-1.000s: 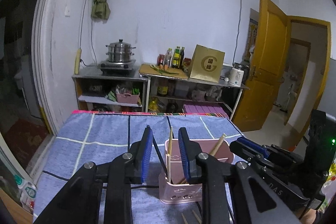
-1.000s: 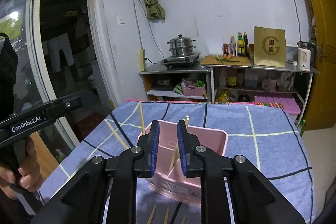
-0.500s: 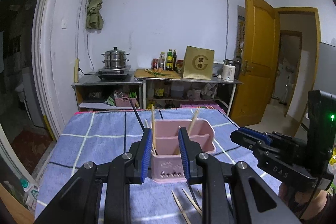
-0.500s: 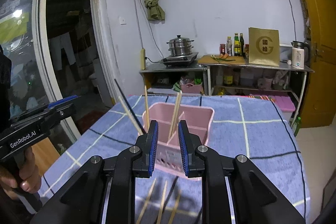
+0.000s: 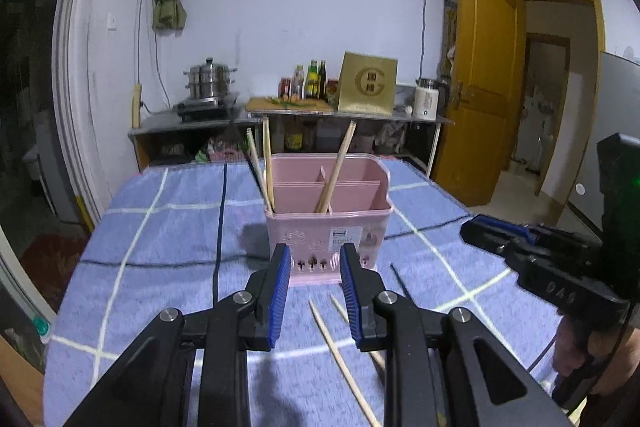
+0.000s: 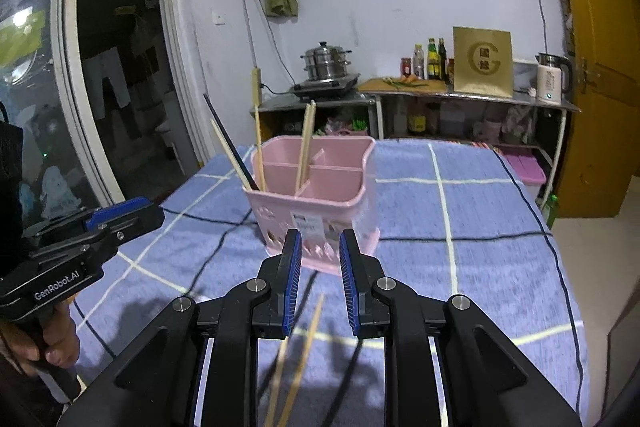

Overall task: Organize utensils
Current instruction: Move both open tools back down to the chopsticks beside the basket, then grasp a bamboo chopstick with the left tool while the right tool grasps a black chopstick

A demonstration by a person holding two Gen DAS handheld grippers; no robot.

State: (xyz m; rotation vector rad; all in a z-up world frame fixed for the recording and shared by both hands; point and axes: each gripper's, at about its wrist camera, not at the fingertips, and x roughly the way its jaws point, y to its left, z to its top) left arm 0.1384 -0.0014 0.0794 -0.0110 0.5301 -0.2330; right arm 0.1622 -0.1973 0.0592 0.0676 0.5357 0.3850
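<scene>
Chopsticks stand in the pink utensil caddy [image 5: 328,205], our landmark, which sits on the blue checked cloth [image 5: 160,227] covering the table. Going from left to right in the left wrist view, we see a black cable [image 5: 218,247] running along the cloth to the left of the caddy, then two pale chopsticks [image 5: 267,163] leaning in the caddy's left compartment, and one more [image 5: 336,167] slanting across its middle divider. Our left gripper [image 5: 314,291] hangs just in front of the caddy, its blue pads set a narrow way apart with nothing between them. Loose chopsticks [image 5: 340,355] lie on the cloth in front of the caddy, below and right of those pads, with a thin dark one [image 5: 400,283] beside them. Further right of the caddy, our right gripper [image 6: 318,283] shows from the side; in its own view its jaws are likewise narrowly parted and empty, pointing at the caddy's front, with blurred chopsticks [image 6: 304,351] on the cloth under them. A dark chopstick [image 6: 228,143] leans out of the caddy's left corner there.
</scene>
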